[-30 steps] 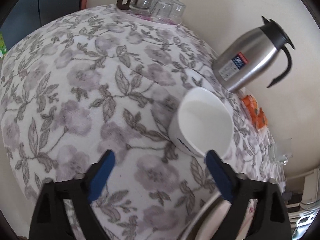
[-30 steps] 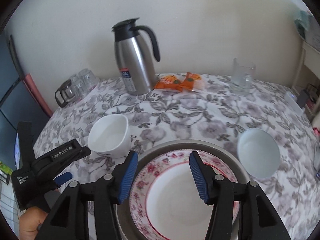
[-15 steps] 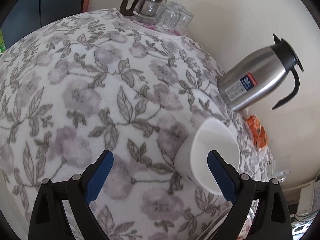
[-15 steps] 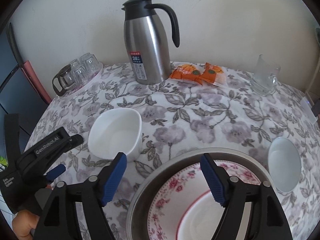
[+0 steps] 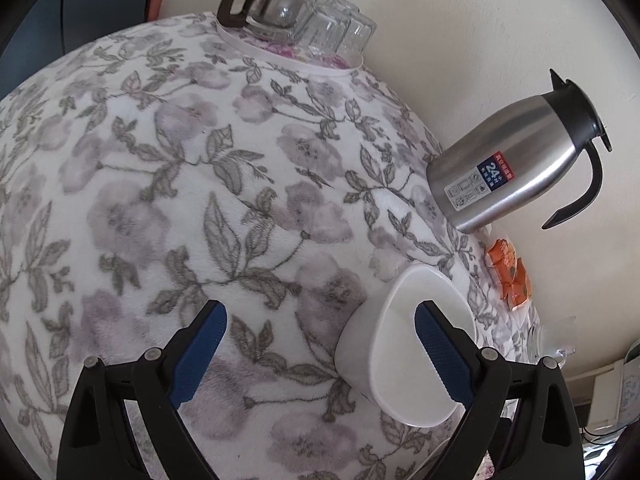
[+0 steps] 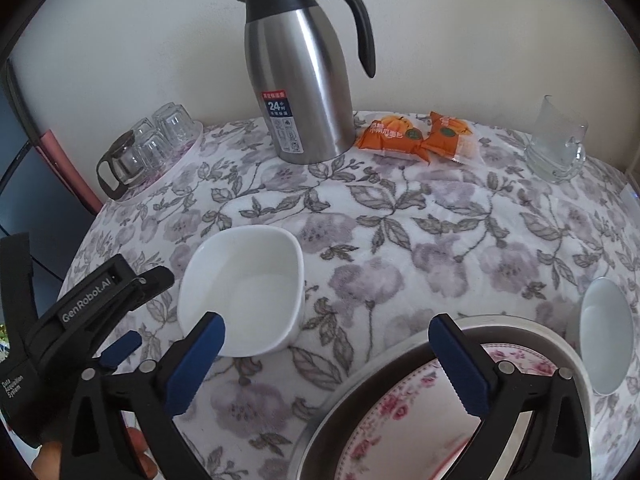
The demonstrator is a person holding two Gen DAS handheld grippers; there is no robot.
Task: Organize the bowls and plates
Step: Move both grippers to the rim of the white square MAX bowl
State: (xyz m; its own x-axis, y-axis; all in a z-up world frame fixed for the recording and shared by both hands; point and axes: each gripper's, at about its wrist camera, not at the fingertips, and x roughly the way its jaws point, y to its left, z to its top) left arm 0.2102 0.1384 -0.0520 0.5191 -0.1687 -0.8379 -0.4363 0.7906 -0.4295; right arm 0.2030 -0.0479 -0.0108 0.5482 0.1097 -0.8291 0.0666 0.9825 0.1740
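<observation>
A round tabletop (image 6: 460, 216) covered in a white cloth printed with grey-purple flowers carries the dishes to be organised. Near its left side sits a white, square-rimmed ceramic bowl (image 6: 244, 292), upright and empty. The right gripper (image 6: 326, 364), with black arms and blue-padded fingers (image 6: 196, 364), points steeply down between this bowl and the stacked plates; its fingers are opening wide with nothing between them, probably readying for the square bowl. The left gripper (image 5: 320, 356) hangs just left of the same bowl, fingers spread and released, one blue pad in front of the bowl's rim but not pressing it.

At the near edge, a grey metal-rimmed round plate (image 6: 400, 364) holds a smaller white plate with pink roses and a red ring (image 6: 404, 416); nothing lies in it. This looks like the stack where dishes gather. To its right stands a small, round white bowl (image 6: 606, 340), empty, just beside the stack.

Along the wall stand a stainless steel carafe with black handle (image 6: 300, 80), 2 orange snack packets (image 6: 416, 136), a clear glass jug (image 6: 556, 152), and a white tray (image 6: 180, 160) holding a glass teapot and upturned glasses.
</observation>
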